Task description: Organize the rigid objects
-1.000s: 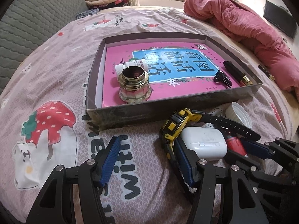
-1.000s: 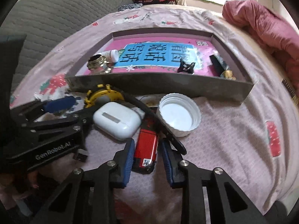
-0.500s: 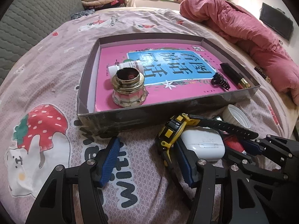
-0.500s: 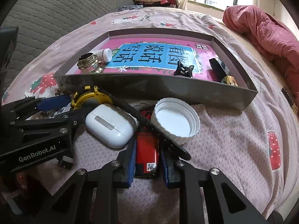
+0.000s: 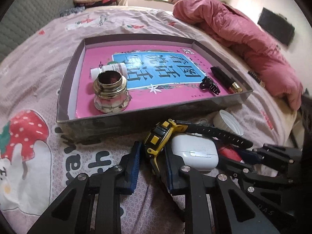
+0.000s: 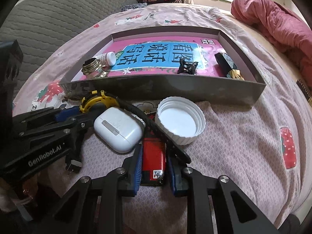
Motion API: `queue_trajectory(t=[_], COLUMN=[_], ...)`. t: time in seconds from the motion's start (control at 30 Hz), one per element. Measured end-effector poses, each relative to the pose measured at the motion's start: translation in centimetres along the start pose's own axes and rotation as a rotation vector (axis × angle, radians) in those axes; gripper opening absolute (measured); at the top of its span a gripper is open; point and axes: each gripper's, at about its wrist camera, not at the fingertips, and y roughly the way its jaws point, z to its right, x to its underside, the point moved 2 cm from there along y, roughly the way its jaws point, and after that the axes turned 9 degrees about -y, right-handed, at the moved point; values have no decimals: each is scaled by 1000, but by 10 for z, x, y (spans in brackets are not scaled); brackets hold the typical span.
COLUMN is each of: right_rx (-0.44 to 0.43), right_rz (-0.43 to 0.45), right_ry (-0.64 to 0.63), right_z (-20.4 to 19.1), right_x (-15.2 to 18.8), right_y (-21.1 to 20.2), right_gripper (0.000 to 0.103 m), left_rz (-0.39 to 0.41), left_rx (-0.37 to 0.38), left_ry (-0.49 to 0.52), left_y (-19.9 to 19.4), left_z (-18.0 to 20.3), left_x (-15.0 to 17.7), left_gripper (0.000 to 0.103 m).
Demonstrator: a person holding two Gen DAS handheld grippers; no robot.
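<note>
Item: my left gripper (image 5: pixel 152 161), jaws just closed onto the yellow-and-black rubber-strapped wristwatch (image 5: pixel 159 136); right gripper (image 6: pixel 154 163) clamped on the red rectangular lighter (image 6: pixel 153 156); both ready for the grey cardboard tray (image 5: pixel 136 120)

The right gripper (image 6: pixel 154 162) clamps its blue pads on a red lighter (image 6: pixel 153 157). Just ahead on its left lies a white earbud case (image 6: pixel 118 129), on its right an upturned white cap (image 6: pixel 180 122), with the grey tray (image 6: pixel 161 89) beyond them.
</note>
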Motion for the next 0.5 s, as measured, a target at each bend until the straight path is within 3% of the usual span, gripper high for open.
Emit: queue_trajectory(t=[0.5], right_rx=[-5], right_rz=[-2], right_ry=[-17], right_z=[-1], right_x=[8], right_y=[-13], right_gripper=[23], left_rz=[67], left_rx=[21], left_ry=[2], left_y=[-23], left_z=[3], left_x=[-1], left_gripper=[21])
